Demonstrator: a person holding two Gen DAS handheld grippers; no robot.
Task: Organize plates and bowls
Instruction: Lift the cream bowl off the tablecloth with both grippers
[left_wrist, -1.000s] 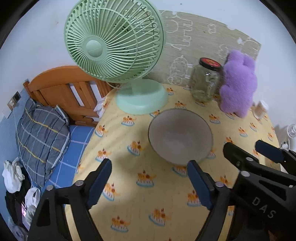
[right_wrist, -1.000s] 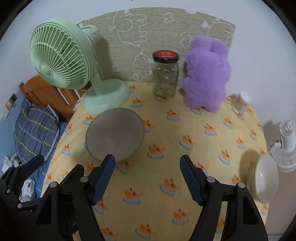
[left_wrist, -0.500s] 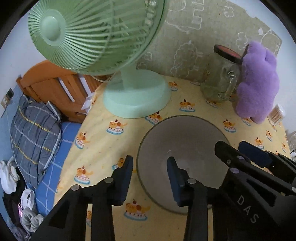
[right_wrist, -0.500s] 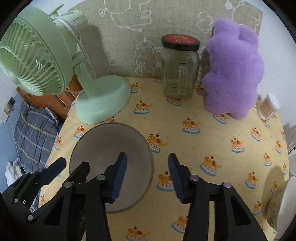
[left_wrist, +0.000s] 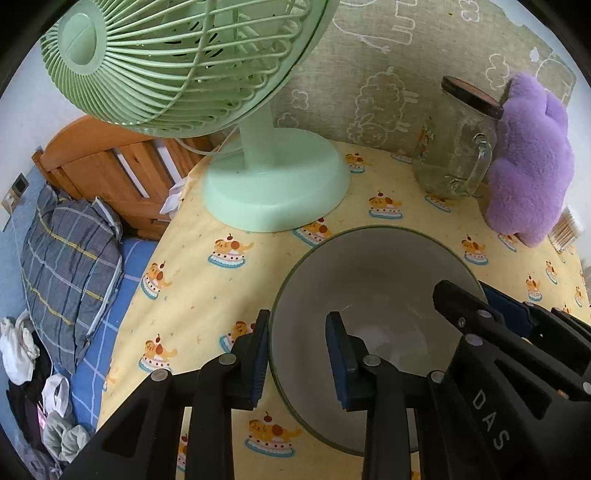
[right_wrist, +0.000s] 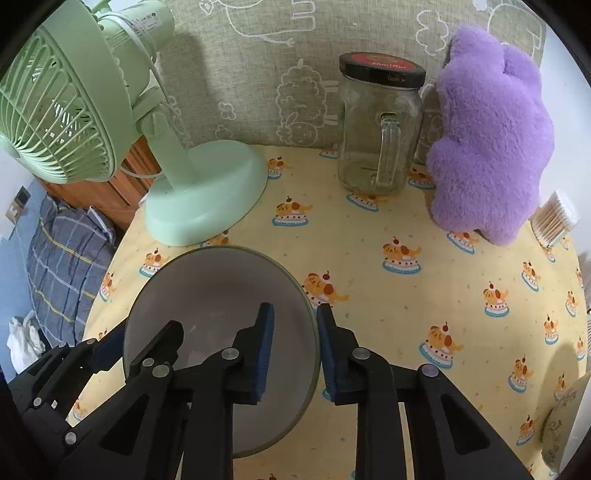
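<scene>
While the grey bowl (left_wrist: 373, 295) sits lower centre of both views on the yellow cake-print tablecloth (right_wrist: 406, 295), the left gripper (left_wrist: 299, 354) straddles its left rim and the right gripper (right_wrist: 295, 347) its right rim; both jaws are narrow, one finger inside, one outside, rim contact not discernible. Green fan (left_wrist: 273, 184) stands upper left, with a bed and plaid pillow (left_wrist: 66, 251) beyond. Lidded glass jar (right_wrist: 380, 129), contents unclear, stands beside a purple plush (right_wrist: 491, 147). White dish (right_wrist: 565, 424) is cut off at lower right.
</scene>
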